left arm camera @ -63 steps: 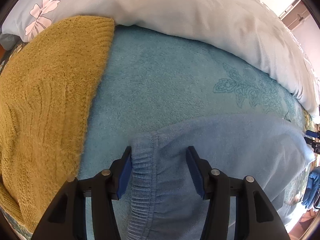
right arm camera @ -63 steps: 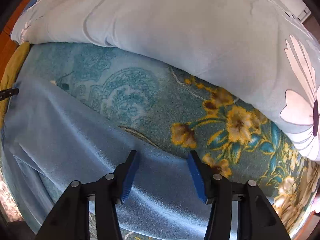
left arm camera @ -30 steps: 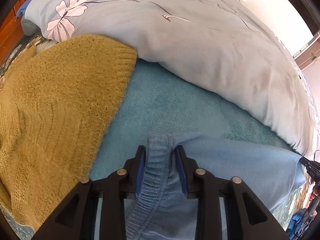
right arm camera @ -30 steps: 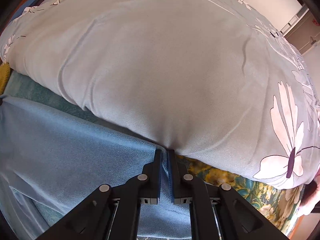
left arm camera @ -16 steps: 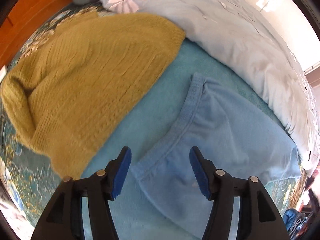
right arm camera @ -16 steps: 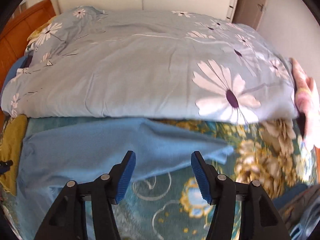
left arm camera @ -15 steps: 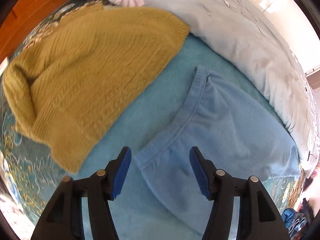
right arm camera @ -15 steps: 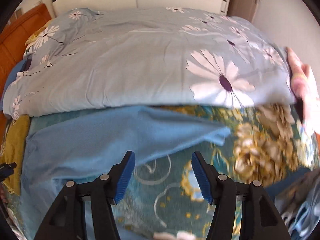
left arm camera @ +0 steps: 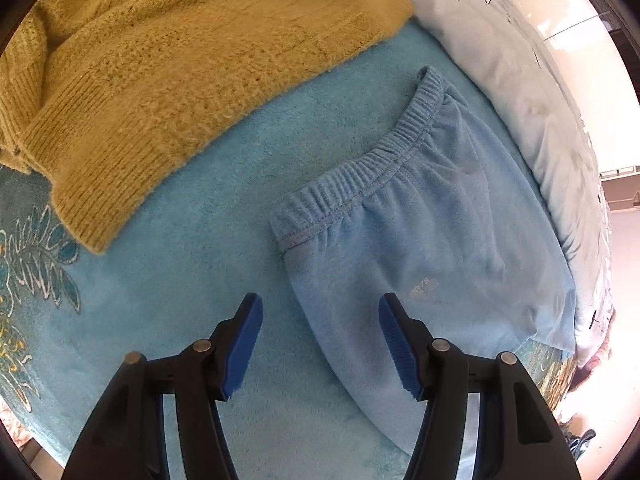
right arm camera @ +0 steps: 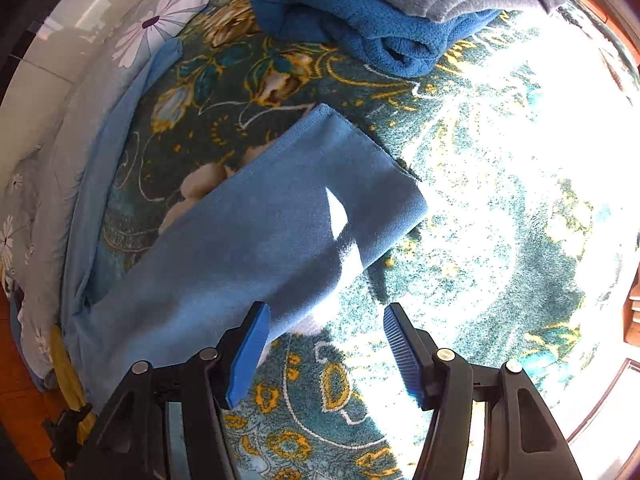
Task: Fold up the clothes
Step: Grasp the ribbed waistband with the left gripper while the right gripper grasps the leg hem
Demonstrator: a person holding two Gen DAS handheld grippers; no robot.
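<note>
wrist views, steeply downward (shared trousers [left arm camera: 432,240])

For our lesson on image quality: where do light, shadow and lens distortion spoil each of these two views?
Right wrist view: sunlight burns out the patterned blanket at right, and a hard shadow with one bright sliver crosses the blue trouser leg. Left wrist view: even light, sharp waistband, blown-out white at the right rim; both views bulge with fisheye curvature.

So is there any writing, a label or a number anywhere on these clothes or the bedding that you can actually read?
One small pale print on the light blue trousers, below the waistband in the left wrist view: too small and blurred to read; it may be a few digits.
Mustard sweater: no text visible.
Floral blanket, flowered duvet, folded blue and grey pile: patterns only, no words.
</note>
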